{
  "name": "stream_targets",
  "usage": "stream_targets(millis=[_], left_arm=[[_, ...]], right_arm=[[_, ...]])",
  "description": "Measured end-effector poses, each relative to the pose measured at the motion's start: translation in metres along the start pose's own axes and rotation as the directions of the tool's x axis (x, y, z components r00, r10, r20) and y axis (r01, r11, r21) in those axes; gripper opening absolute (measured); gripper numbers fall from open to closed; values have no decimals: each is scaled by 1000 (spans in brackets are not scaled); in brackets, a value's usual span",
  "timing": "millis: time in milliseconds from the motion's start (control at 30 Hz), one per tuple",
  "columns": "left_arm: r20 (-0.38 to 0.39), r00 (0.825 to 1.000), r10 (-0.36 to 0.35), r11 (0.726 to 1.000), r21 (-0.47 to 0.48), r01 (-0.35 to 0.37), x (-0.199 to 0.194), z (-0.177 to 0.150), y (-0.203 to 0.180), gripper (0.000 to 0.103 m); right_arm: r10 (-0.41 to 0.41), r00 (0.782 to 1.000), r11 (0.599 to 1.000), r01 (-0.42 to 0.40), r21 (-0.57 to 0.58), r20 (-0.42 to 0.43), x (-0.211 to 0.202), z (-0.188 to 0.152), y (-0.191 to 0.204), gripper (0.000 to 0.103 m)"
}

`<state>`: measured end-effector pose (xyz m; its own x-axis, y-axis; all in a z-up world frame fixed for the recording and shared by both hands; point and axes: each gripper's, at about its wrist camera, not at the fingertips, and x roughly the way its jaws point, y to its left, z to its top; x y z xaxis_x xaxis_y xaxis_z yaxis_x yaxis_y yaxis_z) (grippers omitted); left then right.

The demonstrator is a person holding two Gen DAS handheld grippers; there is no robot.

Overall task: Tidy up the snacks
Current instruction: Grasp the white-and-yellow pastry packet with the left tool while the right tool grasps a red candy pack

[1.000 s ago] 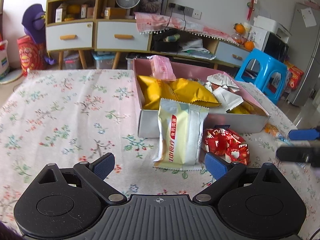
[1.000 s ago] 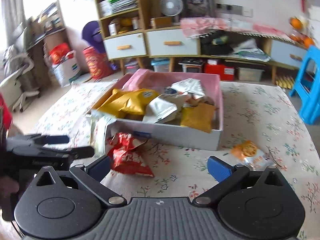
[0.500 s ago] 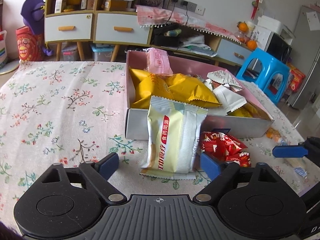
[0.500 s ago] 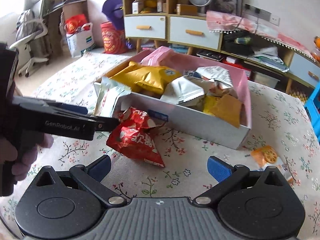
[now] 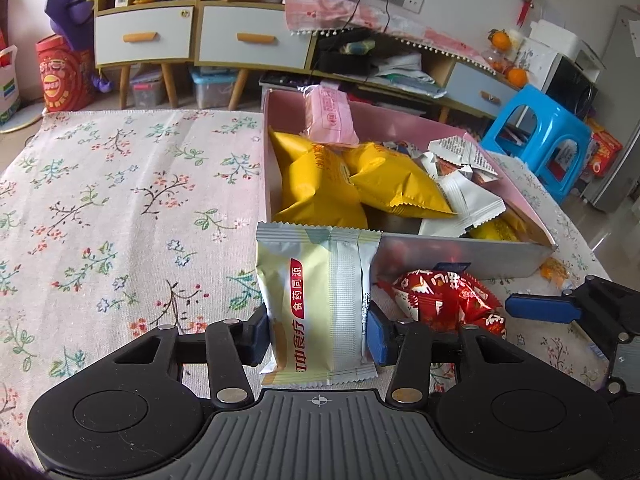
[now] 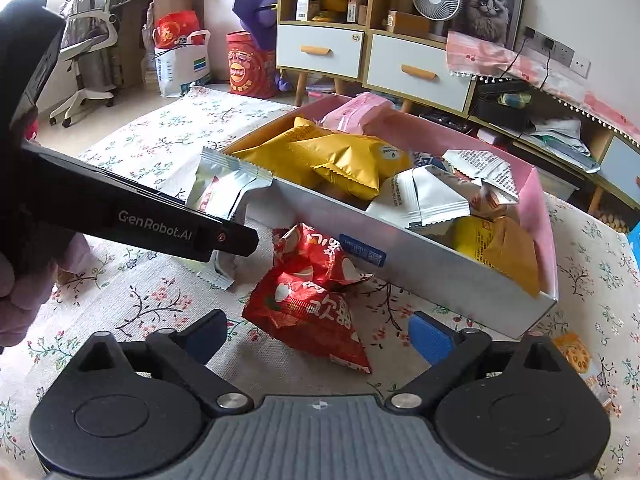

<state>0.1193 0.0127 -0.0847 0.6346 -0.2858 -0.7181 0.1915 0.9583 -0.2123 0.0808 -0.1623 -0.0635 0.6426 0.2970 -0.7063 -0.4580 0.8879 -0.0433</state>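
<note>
A pale yellow and silver snack packet [image 5: 320,280] leans upright against the front wall of the pink-lined box [image 5: 460,256]. My left gripper [image 5: 318,336] is closing on it, and both blue pads press its lower sides. In the right wrist view the same packet [image 6: 224,188] stands behind one of the left gripper's fingers [image 6: 224,238]. A crumpled red packet [image 6: 312,292] lies on the floral cloth before the box [image 6: 440,276]. My right gripper [image 6: 320,336] hovers over it with its jaws closing. The red packet sits between its wide-apart pads, untouched.
The box holds yellow, silver and pink packets. A small orange packet [image 6: 576,356] lies on the cloth to the right of the box. A blue stool [image 5: 536,136] and low cabinets stand beyond the table. Bare floral cloth stretches to the left of the box.
The left jaws have drawn in from wide apart onto the pale packet's sides. The right gripper has rolled and come nearer the red packet, its pads slightly closer together.
</note>
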Motion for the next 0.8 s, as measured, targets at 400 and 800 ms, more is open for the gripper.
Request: stream_targets(millis=[400, 800], left_arm=[[-30, 999, 13, 1000, -20, -13, -6, -2, 0, 44], [-48, 999, 20, 999, -42, -22, -10, -2, 5, 44]], right_arm=[[-46, 998, 999, 46, 9, 32, -1, 7, 0, 76], [-5, 999, 1000, 4, 15, 45, -1, 8, -1, 36]])
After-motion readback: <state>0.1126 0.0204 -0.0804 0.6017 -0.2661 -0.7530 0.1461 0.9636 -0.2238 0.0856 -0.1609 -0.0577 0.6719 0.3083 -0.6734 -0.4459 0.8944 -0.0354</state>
